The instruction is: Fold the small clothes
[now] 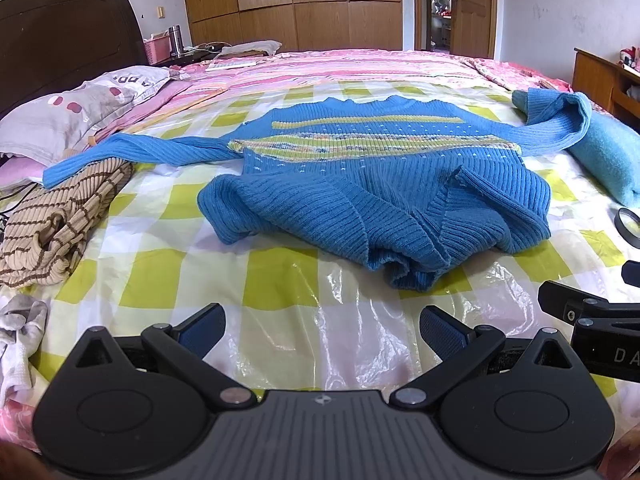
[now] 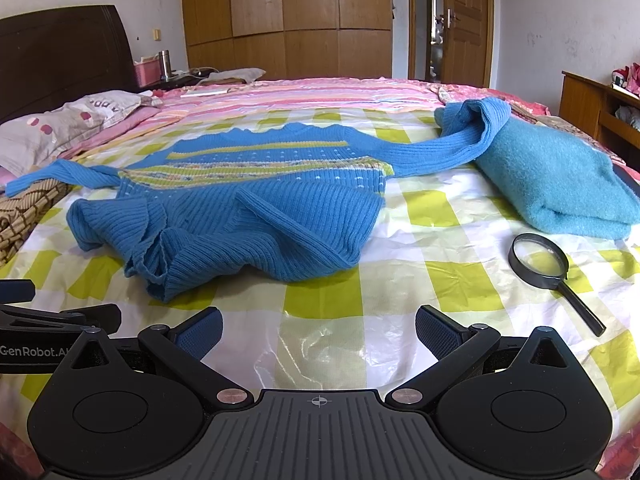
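Note:
A blue ribbed sweater (image 1: 372, 184) with yellow-green stripes lies spread on the checked plastic sheet (image 1: 280, 280) over the bed, its hem bunched up toward me and both sleeves stretched out sideways. It also shows in the right wrist view (image 2: 248, 204). Its right sleeve (image 2: 460, 140) rests over a folded teal garment (image 2: 560, 184). My left gripper (image 1: 322, 330) is open and empty, just short of the bunched hem. My right gripper (image 2: 318, 328) is open and empty, near the hem's right part. Each gripper shows at the edge of the other's view.
A beige striped garment (image 1: 52, 224) lies at the left, a grey-white cloth (image 1: 20, 328) near the left front. A black magnifying glass (image 2: 540, 260) lies at the right. Pillows (image 1: 68, 116) and a dark headboard (image 1: 68, 36) stand at the far left.

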A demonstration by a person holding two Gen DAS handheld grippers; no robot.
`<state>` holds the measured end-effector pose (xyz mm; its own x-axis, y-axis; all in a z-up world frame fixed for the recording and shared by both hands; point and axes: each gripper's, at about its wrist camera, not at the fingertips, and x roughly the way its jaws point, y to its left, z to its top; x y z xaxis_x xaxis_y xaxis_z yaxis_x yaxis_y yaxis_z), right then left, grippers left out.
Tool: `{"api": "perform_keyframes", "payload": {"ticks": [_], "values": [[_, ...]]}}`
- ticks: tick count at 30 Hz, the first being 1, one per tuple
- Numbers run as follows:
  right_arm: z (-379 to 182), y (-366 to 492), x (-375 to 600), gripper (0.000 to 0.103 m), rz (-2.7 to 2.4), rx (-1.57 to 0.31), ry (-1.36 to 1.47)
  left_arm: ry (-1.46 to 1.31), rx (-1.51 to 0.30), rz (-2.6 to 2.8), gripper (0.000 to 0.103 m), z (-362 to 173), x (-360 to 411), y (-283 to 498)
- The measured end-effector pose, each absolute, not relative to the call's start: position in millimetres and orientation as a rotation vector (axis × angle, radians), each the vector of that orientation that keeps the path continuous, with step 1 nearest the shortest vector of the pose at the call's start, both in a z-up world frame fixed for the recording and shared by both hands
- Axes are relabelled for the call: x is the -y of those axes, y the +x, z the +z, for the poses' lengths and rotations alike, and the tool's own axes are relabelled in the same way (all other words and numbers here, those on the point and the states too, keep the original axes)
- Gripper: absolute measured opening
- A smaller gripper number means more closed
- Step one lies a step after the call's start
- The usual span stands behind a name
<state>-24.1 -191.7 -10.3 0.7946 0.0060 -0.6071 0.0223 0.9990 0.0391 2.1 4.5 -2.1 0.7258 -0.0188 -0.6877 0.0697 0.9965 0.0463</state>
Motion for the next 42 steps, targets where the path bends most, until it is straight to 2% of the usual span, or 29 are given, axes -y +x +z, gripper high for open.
{"api": "perform_keyframes", "payload": {"ticks": [22, 42], "values": [[-9.4, -23.6, 190.7, 0.101, 0.0, -0.655, 0.054, 0.06, -0.745, -0.047, 0.103, -0.6, -7.5, 1.5], [5.3, -8.9, 180.8, 0.092, 0.092, -0.623, 0.035, 0.049, -0.712, -0.014, 0.103, 8.5, -23.6, 16.2]]}}
